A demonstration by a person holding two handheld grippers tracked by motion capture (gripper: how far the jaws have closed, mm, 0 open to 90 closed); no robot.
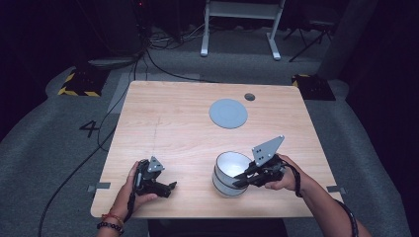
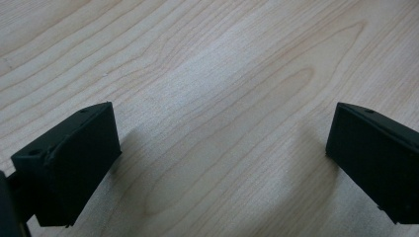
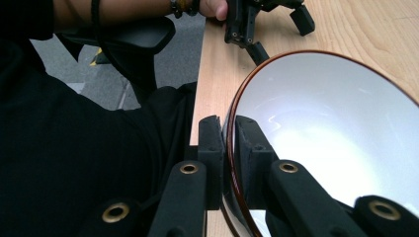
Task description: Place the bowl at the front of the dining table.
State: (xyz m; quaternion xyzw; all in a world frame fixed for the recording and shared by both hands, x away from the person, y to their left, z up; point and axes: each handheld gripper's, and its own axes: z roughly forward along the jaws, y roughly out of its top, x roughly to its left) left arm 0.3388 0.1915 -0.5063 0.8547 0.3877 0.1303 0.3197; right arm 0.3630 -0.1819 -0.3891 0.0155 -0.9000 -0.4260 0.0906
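A white bowl (image 1: 231,165) with a thin brown rim stands near the table's front edge, right of centre; it looks stacked on a second bowl. My right gripper (image 1: 240,179) reaches in from the right and is shut on the bowl's rim. In the right gripper view one jaw is outside the bowl (image 3: 321,138) and one inside, my right gripper (image 3: 227,121) pinching the wall. My left gripper (image 1: 169,188) rests on the wood at the front left. It is open, and my left gripper (image 2: 223,121) has bare table between its jaws.
A flat grey round plate (image 1: 228,113) lies at the back centre of the wooden table (image 1: 163,128), with a small dark disc (image 1: 249,97) behind it. The person's body is close to the front edge. Cables and stands are on the floor beyond.
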